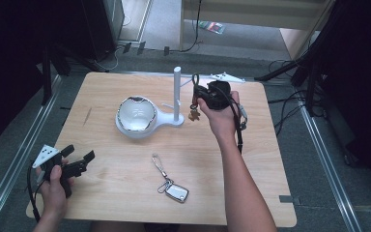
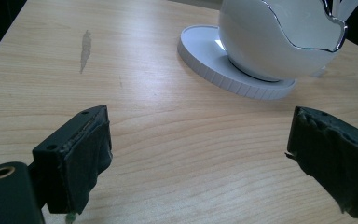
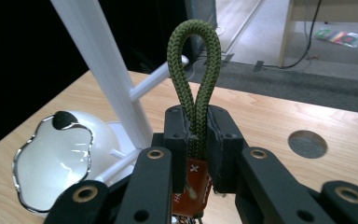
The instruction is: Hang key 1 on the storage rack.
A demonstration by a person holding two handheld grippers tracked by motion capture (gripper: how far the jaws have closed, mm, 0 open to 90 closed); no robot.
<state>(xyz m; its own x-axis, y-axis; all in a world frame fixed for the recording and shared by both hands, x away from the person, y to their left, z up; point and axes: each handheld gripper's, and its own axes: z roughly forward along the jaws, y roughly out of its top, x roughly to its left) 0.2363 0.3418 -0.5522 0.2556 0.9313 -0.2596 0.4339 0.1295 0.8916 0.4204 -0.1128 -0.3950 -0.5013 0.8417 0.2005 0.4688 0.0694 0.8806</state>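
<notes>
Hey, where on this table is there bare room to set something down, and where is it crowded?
Free: the wood left of the white bowl, out to the table's left edge; the front strip between the left gripper and the silver key fob; the front right corner. Crowded: the back middle, where the bowl, the white stand and the right gripper, shut on a green cord loop, bunch together.
</notes>
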